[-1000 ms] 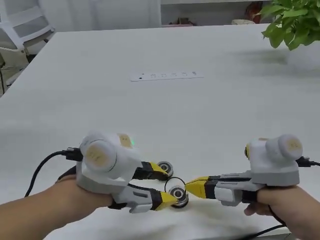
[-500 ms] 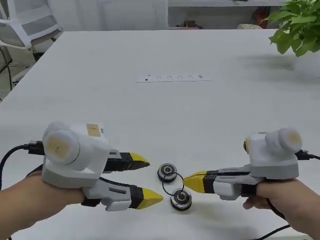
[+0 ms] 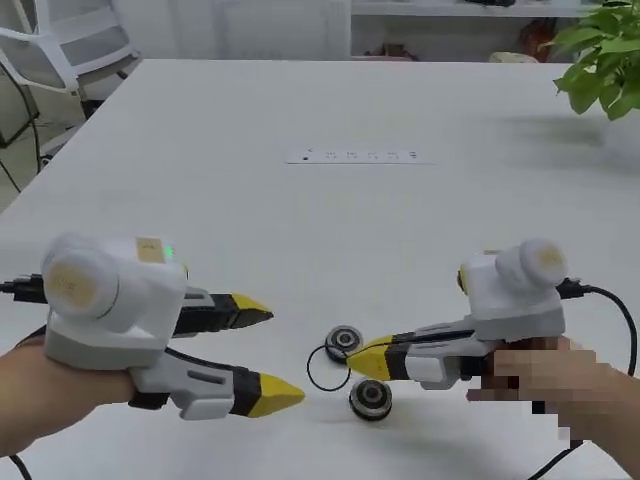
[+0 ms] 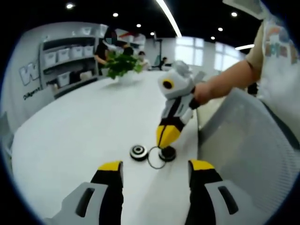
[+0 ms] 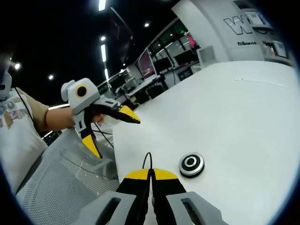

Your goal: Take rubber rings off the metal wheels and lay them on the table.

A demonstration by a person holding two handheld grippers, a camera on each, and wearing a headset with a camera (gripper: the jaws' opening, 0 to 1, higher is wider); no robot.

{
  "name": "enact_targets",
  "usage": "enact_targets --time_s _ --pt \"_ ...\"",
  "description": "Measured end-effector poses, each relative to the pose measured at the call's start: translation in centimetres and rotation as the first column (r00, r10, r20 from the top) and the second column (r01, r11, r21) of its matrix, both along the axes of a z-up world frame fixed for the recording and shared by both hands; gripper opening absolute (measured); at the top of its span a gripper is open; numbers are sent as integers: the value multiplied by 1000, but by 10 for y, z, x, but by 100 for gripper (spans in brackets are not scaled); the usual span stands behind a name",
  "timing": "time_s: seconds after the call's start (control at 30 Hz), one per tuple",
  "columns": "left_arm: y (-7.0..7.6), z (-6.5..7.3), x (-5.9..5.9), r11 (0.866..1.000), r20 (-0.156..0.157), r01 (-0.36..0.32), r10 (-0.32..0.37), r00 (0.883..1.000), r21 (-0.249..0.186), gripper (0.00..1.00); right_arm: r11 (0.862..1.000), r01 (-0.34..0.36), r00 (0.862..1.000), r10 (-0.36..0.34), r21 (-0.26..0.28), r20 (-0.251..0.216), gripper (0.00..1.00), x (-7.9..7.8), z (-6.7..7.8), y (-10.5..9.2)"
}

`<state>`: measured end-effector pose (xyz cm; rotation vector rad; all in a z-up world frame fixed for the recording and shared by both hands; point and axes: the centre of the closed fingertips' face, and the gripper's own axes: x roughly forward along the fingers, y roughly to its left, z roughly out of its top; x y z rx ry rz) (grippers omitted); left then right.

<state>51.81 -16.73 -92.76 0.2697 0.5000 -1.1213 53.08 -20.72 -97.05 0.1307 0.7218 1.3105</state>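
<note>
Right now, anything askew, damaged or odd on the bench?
Nothing stands out. The near metal wheel and far metal wheel lie flat on the table. The right hand-held gripper is shut on the rubber ring; the left hand-held gripper is open.

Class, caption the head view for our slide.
Right gripper pinches a freed rubber ring beside two metal wheels; left gripper hovers open.
</note>
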Motion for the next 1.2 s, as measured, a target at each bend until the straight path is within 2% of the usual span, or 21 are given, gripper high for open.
enact_targets --time_s 0.37,0.57,0.77,0.87,1.2 --pt "11 1 -3 1000 -3 -21 21 1000 1 60 993 -86 996 89 -85 30 0 -2 -13 16" --pt "14 1 -3 1000 -6 -31 31 1000 0 61 986 -109 993 115 -123 41 0 -4 -22 23" --pt "14 1 -3 999 -11 -35 35 999 -1 61 980 -111 989 126 -167 80 0 -1 -30 23" --pt "14 1 -3 999 -13 -34 34 999 1 61 979 -107 988 123 -171 88 0 0 -31 21" --pt "13 1 -2 1000 -17 -28 28 999 3 61 981 -92 988 111 -170 109 13 4 -29 18"
